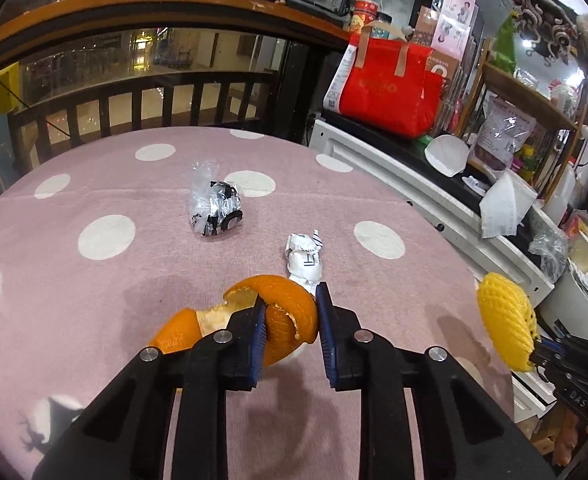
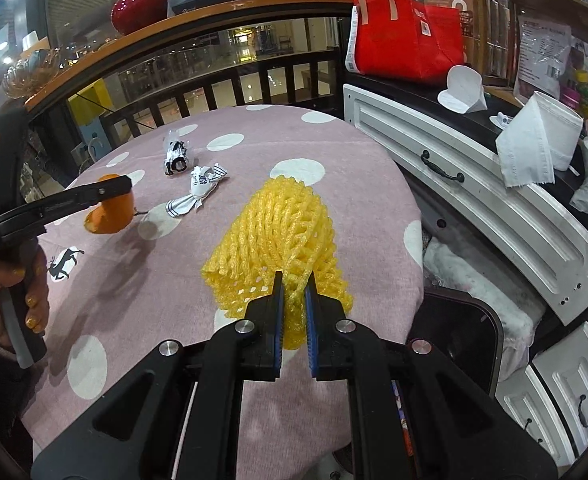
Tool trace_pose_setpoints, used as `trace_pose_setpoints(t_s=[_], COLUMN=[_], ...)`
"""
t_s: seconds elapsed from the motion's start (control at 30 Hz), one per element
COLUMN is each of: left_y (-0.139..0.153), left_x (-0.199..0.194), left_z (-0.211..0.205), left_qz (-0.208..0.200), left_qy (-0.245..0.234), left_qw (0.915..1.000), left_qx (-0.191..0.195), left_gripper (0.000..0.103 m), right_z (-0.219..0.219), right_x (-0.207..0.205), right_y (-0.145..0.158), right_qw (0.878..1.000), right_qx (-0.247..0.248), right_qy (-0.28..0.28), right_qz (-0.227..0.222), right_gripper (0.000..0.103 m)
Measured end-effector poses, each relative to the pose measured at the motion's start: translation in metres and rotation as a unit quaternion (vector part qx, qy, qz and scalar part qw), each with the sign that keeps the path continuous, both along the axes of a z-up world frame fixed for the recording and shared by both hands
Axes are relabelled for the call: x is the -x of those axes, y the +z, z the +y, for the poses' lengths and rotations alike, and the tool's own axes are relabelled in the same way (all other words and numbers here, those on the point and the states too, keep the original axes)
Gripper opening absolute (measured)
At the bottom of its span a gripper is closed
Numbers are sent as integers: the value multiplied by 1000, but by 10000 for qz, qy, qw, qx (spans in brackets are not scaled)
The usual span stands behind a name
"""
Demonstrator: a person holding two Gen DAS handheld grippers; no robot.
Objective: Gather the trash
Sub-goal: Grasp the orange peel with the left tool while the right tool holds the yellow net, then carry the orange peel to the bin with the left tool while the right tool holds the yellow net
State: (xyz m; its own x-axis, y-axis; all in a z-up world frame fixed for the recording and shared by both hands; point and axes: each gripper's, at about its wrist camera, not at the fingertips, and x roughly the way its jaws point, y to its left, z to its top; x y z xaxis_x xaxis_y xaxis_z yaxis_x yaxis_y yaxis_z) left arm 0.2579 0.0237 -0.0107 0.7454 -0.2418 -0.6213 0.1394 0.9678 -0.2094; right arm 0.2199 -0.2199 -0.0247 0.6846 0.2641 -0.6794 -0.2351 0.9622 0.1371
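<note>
So the left gripper has its blue pads pinched on a curl of orange peel, and the peel looks lifted a little off the pink polka-dot tablecloth (from the right wrist view you can see it hanging under the left gripper's fingers with its shadow on the cloth below). One strip of the peel sits between the pads while the rest spills out to the left of the fingers.

The right gripper is squeezed nearly together on a yellow foam fruit net, gripping it by its near end. The net fans out ahead of the fingers over the right part of the table. In the left wrist view the same net shows up at the far right edge, held off past the table's rim.

Still lying on the cloth: a crumpled white wrapper just beyond the peel, and a scrunched clear plastic wrapper with black print further back toward the middle. They're near each other but not touching.

A hand grips the left tool's handle at the left edge of the right wrist view. Off to the right there's a white cabinet with a red bag on top.
</note>
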Motion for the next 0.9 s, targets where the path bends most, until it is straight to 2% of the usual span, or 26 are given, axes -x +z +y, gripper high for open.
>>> trace_pose_setpoints(t_s=[0.3, 0.6, 0.9], left_y=[27, 40, 46], left_x=[58, 96, 107], left_z=[-18, -64, -121], left_qz=[-479, -723, -773], left_qy=[-276, -957, -1667], left_qw=[9985, 9926, 9825], left_qx=[32, 182, 317], left_gripper=[21, 21, 21], right_z=[-17, -51, -111], right_x=[38, 71, 70], right_y=[4, -2, -46], right_qw=[9999, 9988, 9898], right_qx=[-15, -3, -170], right_qy=[-106, -483, -1288], right_qz=[-98, 0, 587], right_gripper=[10, 10, 10])
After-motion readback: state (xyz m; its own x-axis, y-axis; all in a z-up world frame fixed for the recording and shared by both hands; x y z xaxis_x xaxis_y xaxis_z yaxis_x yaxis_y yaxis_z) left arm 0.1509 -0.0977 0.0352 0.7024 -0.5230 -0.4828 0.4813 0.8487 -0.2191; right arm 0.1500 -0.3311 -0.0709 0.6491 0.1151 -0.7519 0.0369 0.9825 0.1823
